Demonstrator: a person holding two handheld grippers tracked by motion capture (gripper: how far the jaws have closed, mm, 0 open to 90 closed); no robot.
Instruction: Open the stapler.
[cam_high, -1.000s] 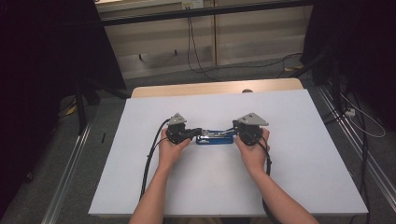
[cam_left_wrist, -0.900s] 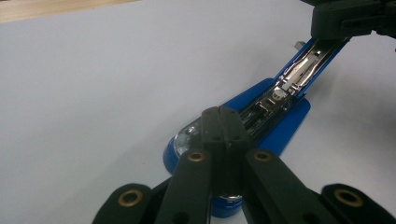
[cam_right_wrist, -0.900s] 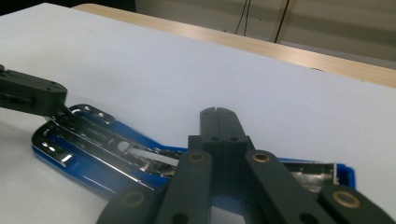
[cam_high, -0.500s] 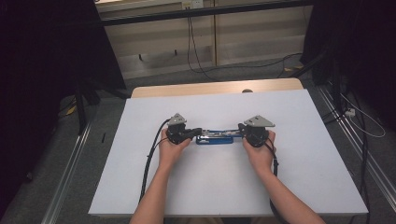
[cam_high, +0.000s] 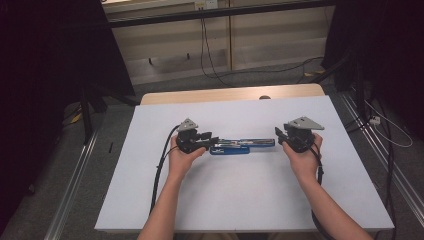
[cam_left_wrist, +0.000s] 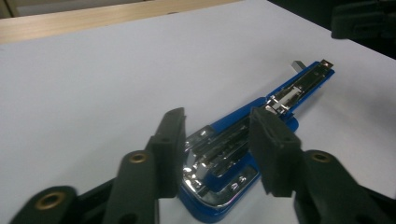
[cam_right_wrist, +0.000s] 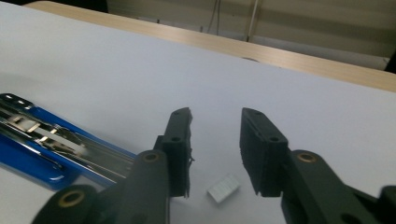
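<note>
The opened blue stapler (cam_high: 235, 146) lies on the counter (cam_high: 150, 190), long axis running between the hands. The left gripper (cam_left_wrist: 217, 140) straddles its hinge end, jaws just opened, not pressing. The right gripper (cam_right_wrist: 215, 149), just opened, hangs over a loose staple strip (cam_right_wrist: 223, 188).

A blue stapler (cam_high: 235, 146) with chrome innards lies on a white table (cam_high: 240, 200).

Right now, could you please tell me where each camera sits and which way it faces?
High view: above the person's side, looking forward and down on the white table; forearms, left tongs, right tongs.
Left gripper view: on the left tongs, facing the opened blue stapler.
Right gripper view: on the right tongs, facing a staple strip.
All share the stapler.
</note>
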